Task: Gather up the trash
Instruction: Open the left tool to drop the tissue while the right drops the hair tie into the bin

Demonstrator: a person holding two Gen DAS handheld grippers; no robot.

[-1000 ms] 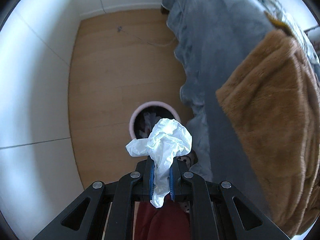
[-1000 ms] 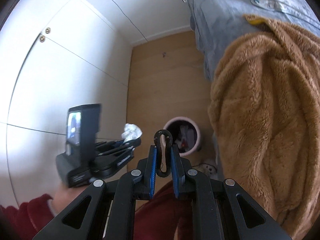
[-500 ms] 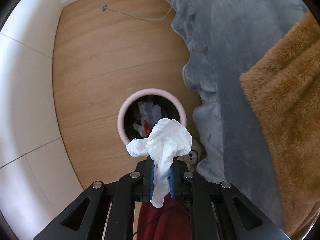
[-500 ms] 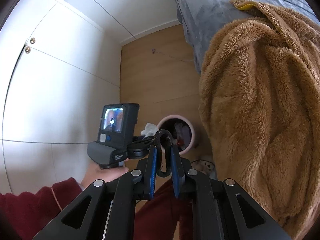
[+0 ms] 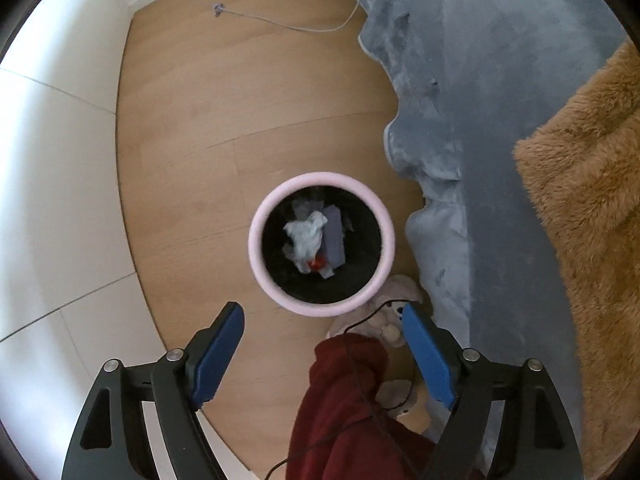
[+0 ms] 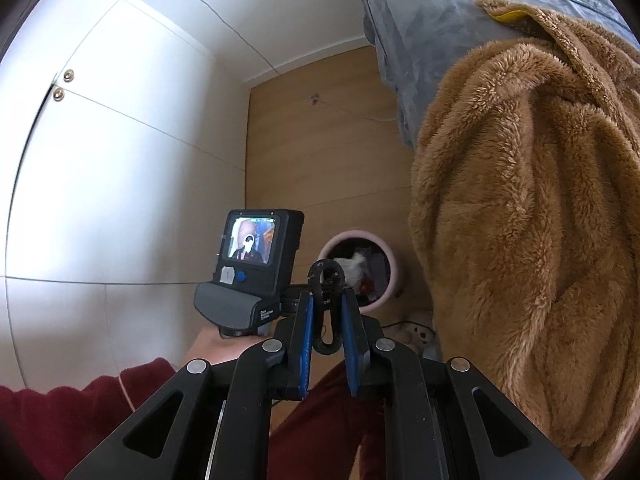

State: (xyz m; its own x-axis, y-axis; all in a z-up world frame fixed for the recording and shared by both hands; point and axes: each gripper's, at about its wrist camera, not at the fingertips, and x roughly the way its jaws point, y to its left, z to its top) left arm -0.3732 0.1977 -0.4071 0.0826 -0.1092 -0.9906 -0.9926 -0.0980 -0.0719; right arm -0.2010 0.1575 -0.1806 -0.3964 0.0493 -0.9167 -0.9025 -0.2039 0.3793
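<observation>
Left gripper (image 5: 322,322), pointing straight down above the bin (image 5: 256,236): fingers (image 5: 218,354) spread wide and opening, nothing between them. The tissue (image 5: 306,238) lies crumpled inside the bin on other scraps, clear of both fingers. Right gripper (image 6: 326,312): fingers (image 6: 306,334) clenched on a black ring (image 6: 326,276), a looped piece whose lower end sits between the pads. Open room — bare floor (image 5: 224,120) lies left of and beyond the bin up to the white cabinet (image 5: 52,168); on the right a grey bedspread (image 5: 480,120) hangs close to the rim, with a brown blanket (image 5: 588,216) over it. A plush toy (image 5: 386,330) touches the near rim, partly hidden behind a dark red sleeve (image 5: 344,408) and the right-hand finger. Bin contents beneath the tissue are hard to identify.
</observation>
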